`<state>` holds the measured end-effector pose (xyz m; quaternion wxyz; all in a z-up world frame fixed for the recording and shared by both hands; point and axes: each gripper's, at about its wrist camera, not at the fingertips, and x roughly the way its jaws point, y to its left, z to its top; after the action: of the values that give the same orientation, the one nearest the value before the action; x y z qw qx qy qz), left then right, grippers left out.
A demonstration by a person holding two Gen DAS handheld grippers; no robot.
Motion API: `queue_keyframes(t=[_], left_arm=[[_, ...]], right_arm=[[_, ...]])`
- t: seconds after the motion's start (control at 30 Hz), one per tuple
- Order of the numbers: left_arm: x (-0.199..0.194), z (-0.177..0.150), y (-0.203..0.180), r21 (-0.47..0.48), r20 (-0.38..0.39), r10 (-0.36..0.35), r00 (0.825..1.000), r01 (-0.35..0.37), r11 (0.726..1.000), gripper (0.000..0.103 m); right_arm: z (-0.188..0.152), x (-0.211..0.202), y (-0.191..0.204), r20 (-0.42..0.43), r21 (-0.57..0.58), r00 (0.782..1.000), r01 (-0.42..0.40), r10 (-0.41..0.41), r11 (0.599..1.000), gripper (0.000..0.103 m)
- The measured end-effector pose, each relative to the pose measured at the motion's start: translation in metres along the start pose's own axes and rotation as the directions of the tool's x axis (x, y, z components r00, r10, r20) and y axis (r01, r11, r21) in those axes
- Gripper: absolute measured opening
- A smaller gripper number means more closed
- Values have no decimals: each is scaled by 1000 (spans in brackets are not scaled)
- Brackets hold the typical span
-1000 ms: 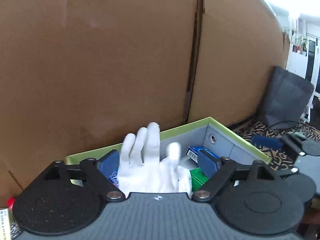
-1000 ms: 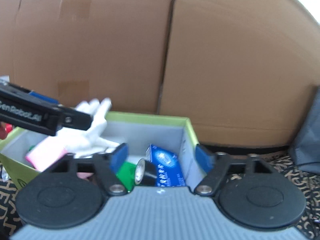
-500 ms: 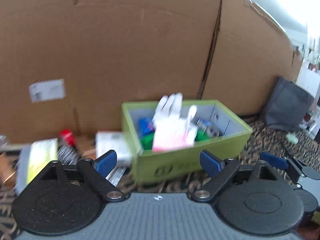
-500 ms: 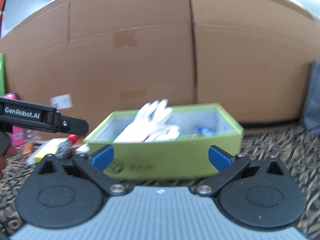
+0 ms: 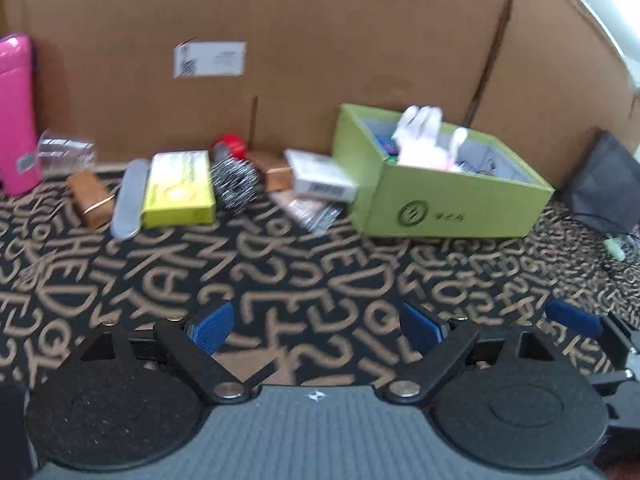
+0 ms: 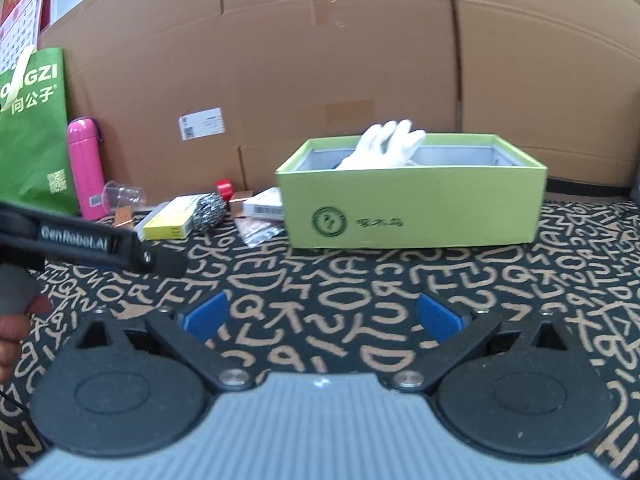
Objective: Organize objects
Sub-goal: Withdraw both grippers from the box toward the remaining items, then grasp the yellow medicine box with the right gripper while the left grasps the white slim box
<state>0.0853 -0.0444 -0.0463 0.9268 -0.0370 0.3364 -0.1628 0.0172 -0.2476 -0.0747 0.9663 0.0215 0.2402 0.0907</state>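
You hold both grippers low over the patterned cloth, apart from everything, and that reads as a pause between items. Your left gripper has its blue pads spread with only cloth between them; your right gripper stands just as wide and empty, its jaws having just been opening.

The green box sits right of centre in the right wrist view against the cardboard wall, a white glove poking above its rim, so that item looks sorted. The unsorted things lie in a row left of the box: the yellow packet, the steel scourer, the white carton touching the box's corner, the red cap and the pink flask at the far left edge.

A second ago both cameras looked straight down into the box, the glove between your left pads; now the box is well ahead and the whole row shows.
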Motion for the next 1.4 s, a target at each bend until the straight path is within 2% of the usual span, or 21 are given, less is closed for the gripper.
queue_keyframes(t=[0.3,0.5,0.87,1.0,1.1,1.27,1.4], left_arm=[[-11,-2,39,-71,3,110,994,-110,991,93],[-14,2,61,-101,23,142,990,-139,985,93],[12,36,106,-97,41,196,980,-191,977,93],[29,46,130,-129,14,211,977,-208,970,93],[38,56,151,-186,3,242,970,-237,953,93],[59,79,175,-251,-7,293,956,-286,925,93],[76,88,188,-249,-30,313,949,-310,917,89]], right_arm=[[3,19,34,-30,-62,995,-97,96,993,103],[9,34,54,-58,-106,988,-151,145,983,103],[22,80,103,-109,-150,971,-226,211,962,103],[28,92,114,-103,-157,968,-241,227,958,103],[35,109,122,-111,-136,964,-255,241,957,103],[51,155,146,-141,-109,957,-271,255,957,89],[62,191,159,-161,-58,953,-267,255,962,86]])
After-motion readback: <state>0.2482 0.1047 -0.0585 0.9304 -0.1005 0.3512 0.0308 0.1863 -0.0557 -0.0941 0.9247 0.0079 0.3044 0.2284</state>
